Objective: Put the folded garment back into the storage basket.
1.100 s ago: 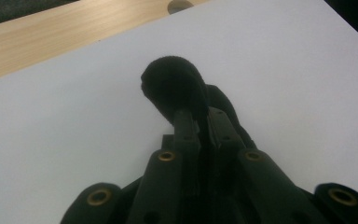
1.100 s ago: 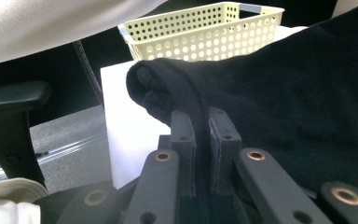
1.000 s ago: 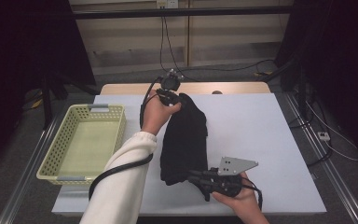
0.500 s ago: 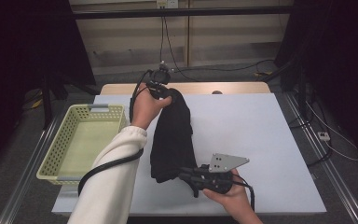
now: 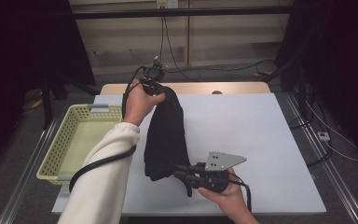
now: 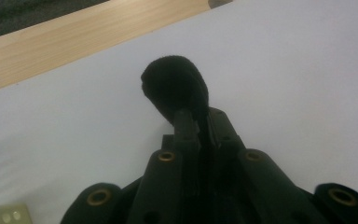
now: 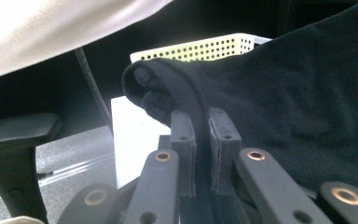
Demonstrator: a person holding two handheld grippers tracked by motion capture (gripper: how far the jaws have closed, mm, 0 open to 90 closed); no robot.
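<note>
White table (image 5: 261, 140) takes up the middle of the high view, yellow basket (image 5: 74, 140) at centre left. Black cloth (image 5: 165, 135) is stretched top to bottom in mid frame, lifted above the table. Left gripper (image 5: 161, 88) is clenched on its top end, right gripper (image 5: 179, 172) pinches the bottom edge near lower centre

The cloth (image 5: 165, 135) is plain black, and so are both hand-held grippers, the right one (image 5: 186, 175) topped by a grey plate (image 5: 223, 161). The counter (image 5: 242, 130) is white with a pale wood edge; the perforated basket (image 5: 70, 144) is light yellow-green, the sleeve (image 5: 102, 182) white.
</note>
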